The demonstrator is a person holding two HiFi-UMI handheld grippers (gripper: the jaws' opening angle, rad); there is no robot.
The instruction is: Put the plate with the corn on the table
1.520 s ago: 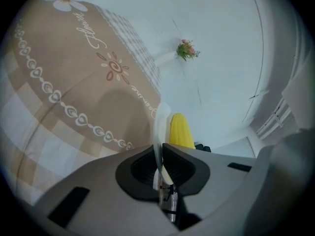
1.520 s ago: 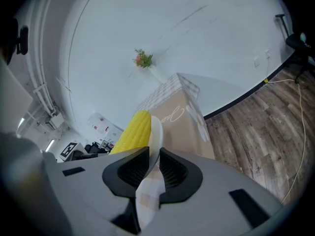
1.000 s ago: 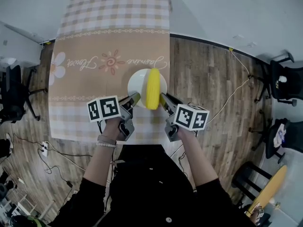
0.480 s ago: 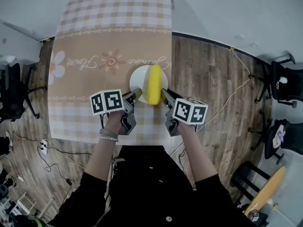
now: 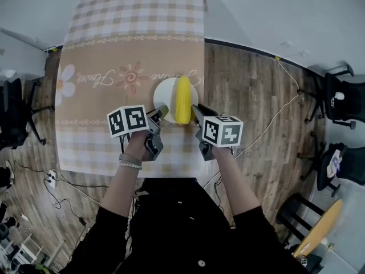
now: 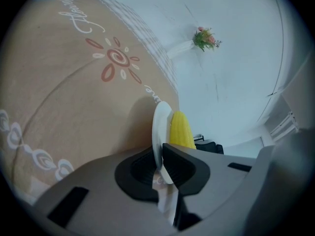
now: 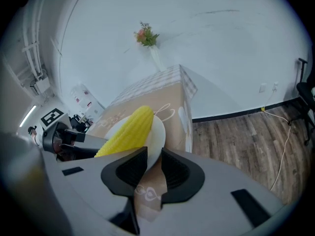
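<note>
Both grippers are on it: the left gripper (image 5: 161, 112) is clenched on the rim of the white plate (image 5: 165, 96) at about its 7 o'clock, and the right gripper (image 5: 195, 109) is nipped onto the rim at about 5 o'clock, the edge sandwiched between the dark pads in each gripper view. The plate sits over the near right part of the table (image 5: 114, 50), above the tan band of the checked tablecloth (image 5: 137, 10). Whether it is resting on the cloth or just clear of it, I cannot tell. The yellow corn (image 5: 182, 100) lies loose along the plate's 12-to-6 line, on its right half and hanging past the near rim between the two grippers. Handling-wise, the plate looks stiff, smooth and likely breakable, so the thin rim is the only sensible place to hold, and two opposed grips keep it level. The cob is round and unsecured, so I'd judge it the risk here: any tilt could send it rolling off toward 3 o'clock, where the table edge is close. The cloth around the plate shows only printed flowers. A vase of flowers (image 7: 146, 35) stands far off at 12 o'clock at the table's far end, well apart. On the wooden floor (image 5: 251, 84) at 3 o'clock runs a cable (image 5: 279, 114), with office chairs (image 5: 342, 101) further out, none of it in the way.
</note>
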